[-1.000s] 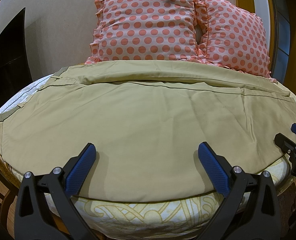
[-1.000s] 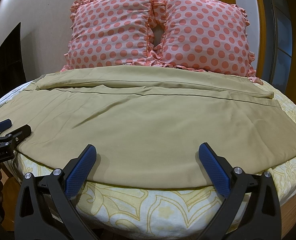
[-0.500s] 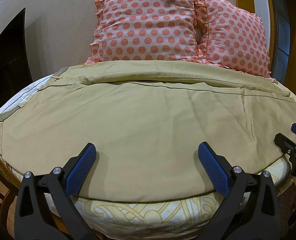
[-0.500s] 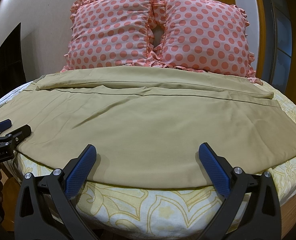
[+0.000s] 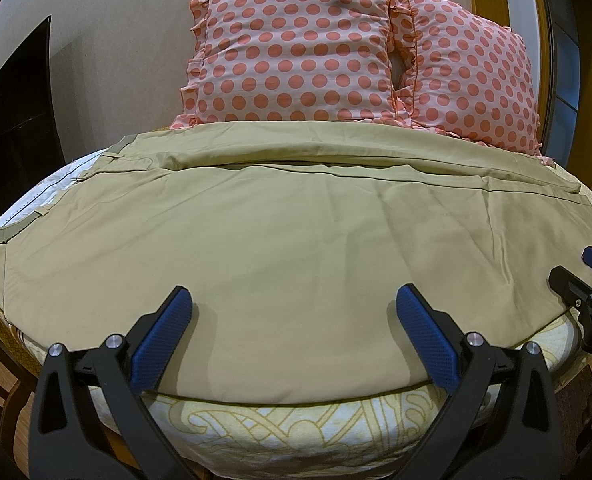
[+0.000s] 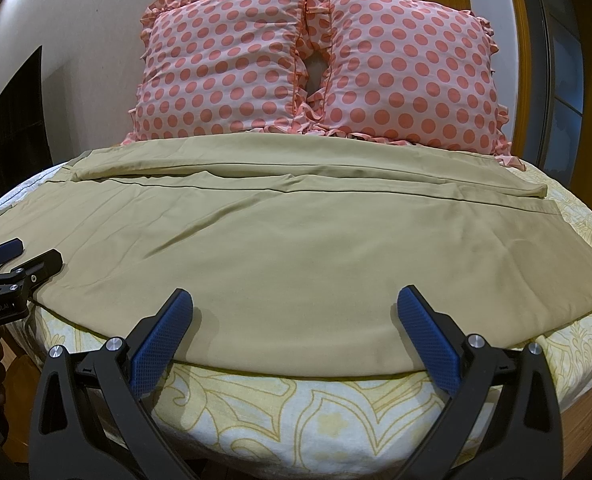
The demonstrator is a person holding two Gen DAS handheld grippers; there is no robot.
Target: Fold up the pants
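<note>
Khaki pants [image 5: 288, 236] lie flat across the bed, waistband at the left, leg hems at the right; they also fill the right wrist view [image 6: 296, 248]. One leg lies in front, the other behind it near the pillows. My left gripper [image 5: 294, 332] is open and empty, hovering over the near edge of the pants toward the waist end. My right gripper [image 6: 296, 332] is open and empty over the near edge toward the hem end. Each gripper shows at the side of the other's view: right gripper [image 5: 576, 276], left gripper [image 6: 20, 258].
Two pink polka-dot pillows [image 6: 316, 68] stand against the wall behind the pants. The bed has a yellow-patterned sheet [image 6: 316, 412] whose front edge shows below the pants. A dark opening [image 5: 12, 108] is at the left and a wooden frame [image 6: 524, 60] at the right.
</note>
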